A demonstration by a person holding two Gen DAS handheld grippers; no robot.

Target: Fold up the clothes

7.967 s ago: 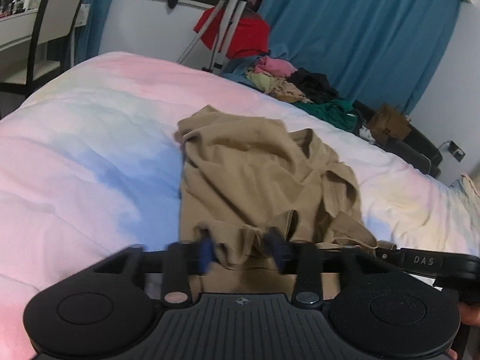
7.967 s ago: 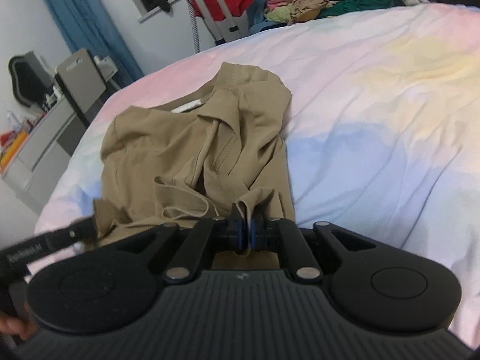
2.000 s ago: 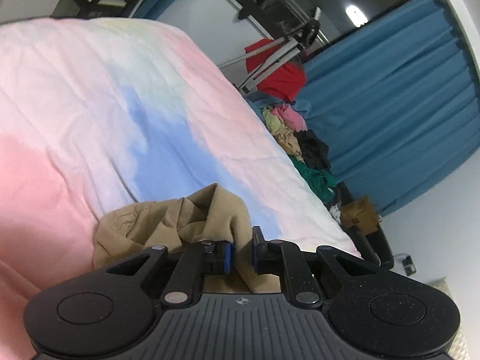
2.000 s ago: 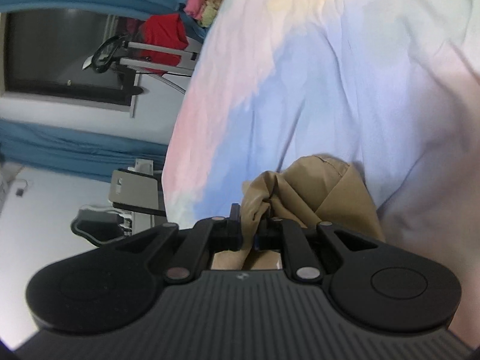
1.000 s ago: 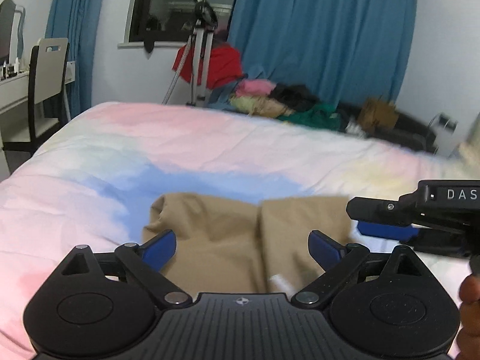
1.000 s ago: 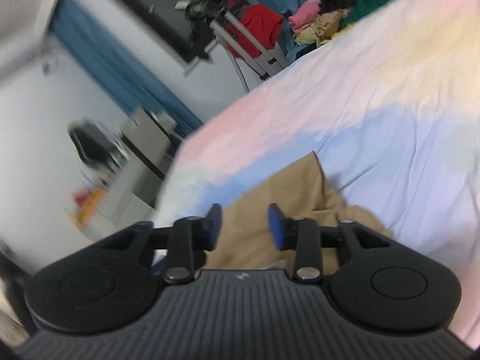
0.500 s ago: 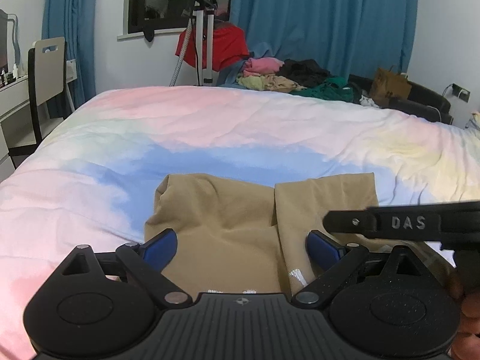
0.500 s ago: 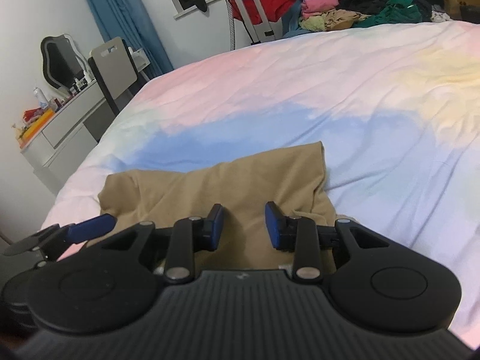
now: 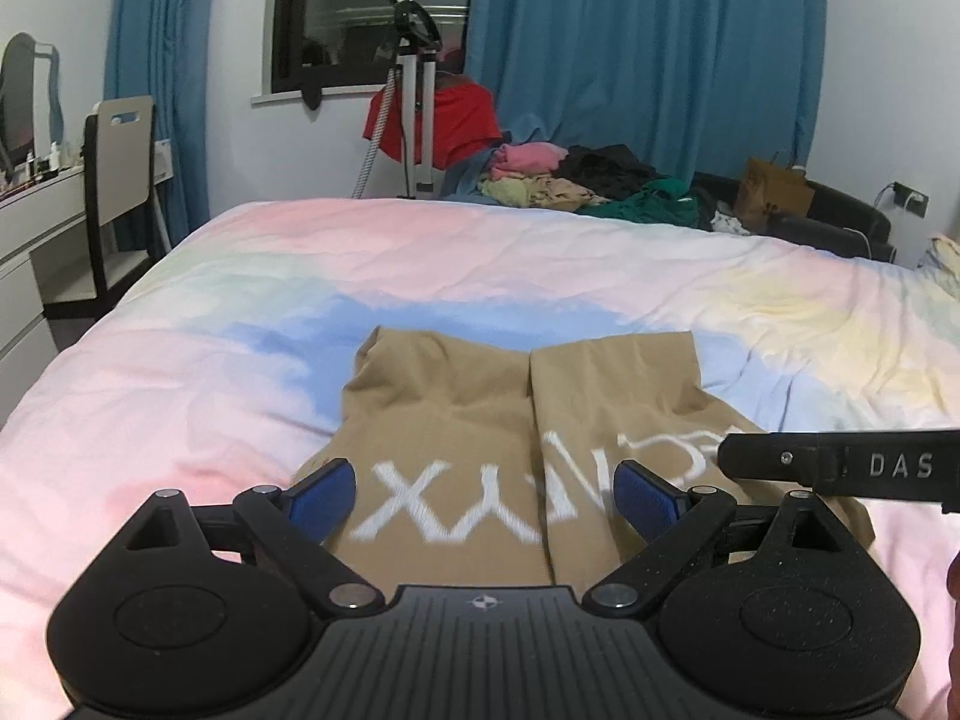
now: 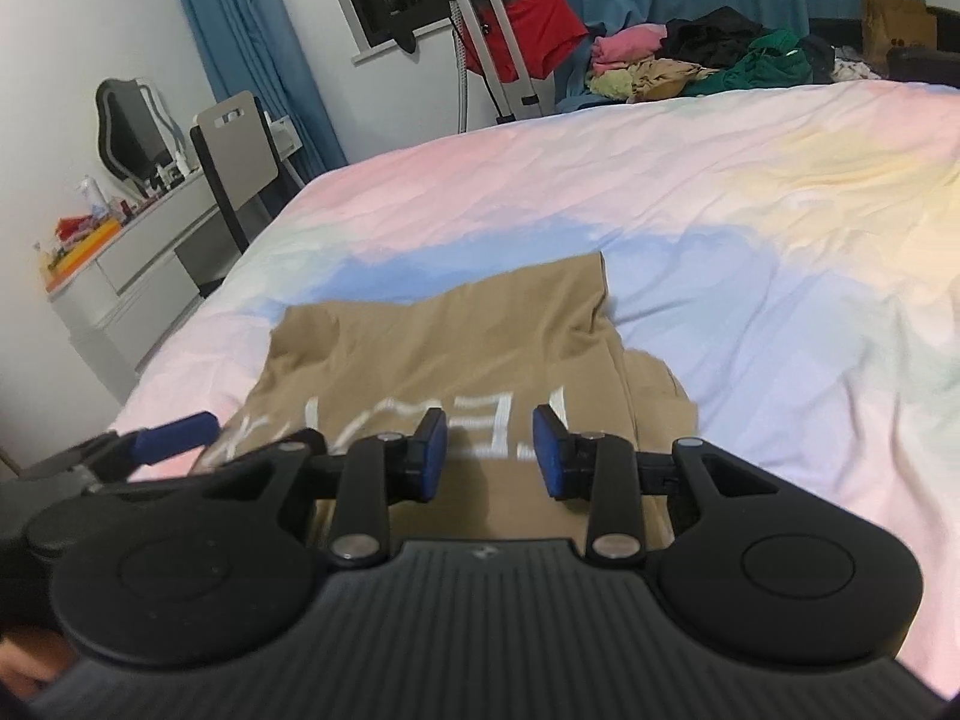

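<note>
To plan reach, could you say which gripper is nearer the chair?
Left. The left gripper is over the shirt's half toward the chair; the right gripper, the far half.

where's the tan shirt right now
The tan shirt lies flat on the pastel bedspread, just ahead of both open claws in each wrist view, its white lettering facing up. The clothes pile sits far beyond it at the bed's far edge.

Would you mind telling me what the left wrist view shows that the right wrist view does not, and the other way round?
Only the left wrist view shows the wall socket and a seam down the tan garment. Only the right wrist view shows the cluttered dresser top. Both show the garment flat on the bed, printed side up, the clothes pile, and both grippers open, left gripper, right gripper.
</note>
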